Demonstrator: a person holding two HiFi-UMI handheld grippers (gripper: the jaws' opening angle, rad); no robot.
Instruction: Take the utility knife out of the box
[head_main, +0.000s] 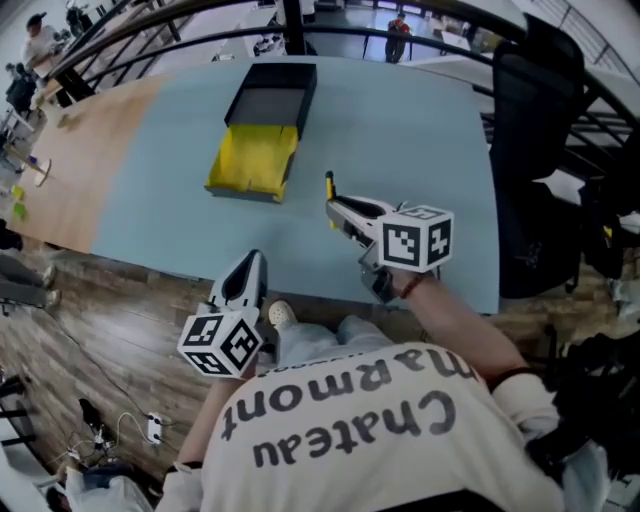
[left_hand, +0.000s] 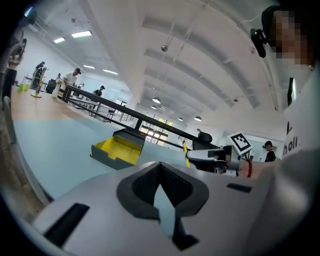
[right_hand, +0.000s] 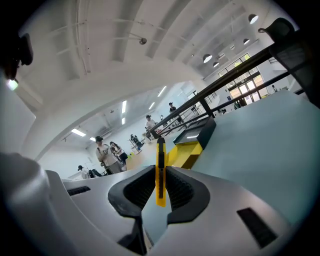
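The box (head_main: 258, 150) lies far on the blue table (head_main: 420, 140), a black sleeve with its yellow drawer (head_main: 252, 162) slid out toward me. My right gripper (head_main: 334, 204) hovers over the table to the right of the box, shut on the yellow utility knife (head_main: 329, 186). In the right gripper view the knife (right_hand: 160, 170) stands upright between the pads, and the box (right_hand: 192, 142) lies beyond. My left gripper (head_main: 254, 260) hangs at the table's near edge, shut with nothing in it (left_hand: 161, 166). Its view shows the box (left_hand: 117, 150) and the knife (left_hand: 185, 152).
A black office chair (head_main: 535, 150) stands at the table's right side. The left part of the table is bare wood (head_main: 80, 170) with small items at its far left edge. Dark railings run behind the table; several people stand far off.
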